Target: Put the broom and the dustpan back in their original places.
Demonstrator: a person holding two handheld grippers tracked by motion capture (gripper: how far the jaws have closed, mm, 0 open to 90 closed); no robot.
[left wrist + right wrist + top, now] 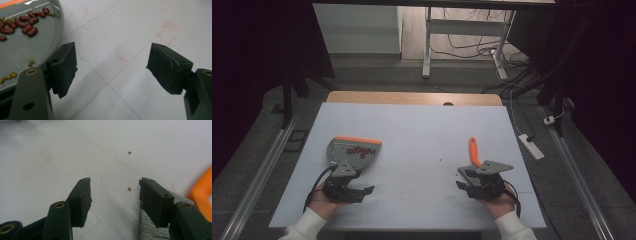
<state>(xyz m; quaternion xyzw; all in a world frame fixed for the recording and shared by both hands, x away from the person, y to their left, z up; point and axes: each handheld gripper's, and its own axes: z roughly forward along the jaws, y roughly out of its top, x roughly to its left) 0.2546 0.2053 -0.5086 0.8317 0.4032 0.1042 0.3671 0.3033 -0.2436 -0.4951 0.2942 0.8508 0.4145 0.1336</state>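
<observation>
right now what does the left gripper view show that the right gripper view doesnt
Left gripper view alone: the grey dustpan at the upper left, holding red beans and small green beans, with its rim beside the left gripper.

Right gripper view alone: the brush with grey bristles and an orange handle at the right, beside the right gripper, and two small loose beans on the table.

Both: open black jaws with nothing between them, and the white table with thin seam lines and faint red marks.
</observation>
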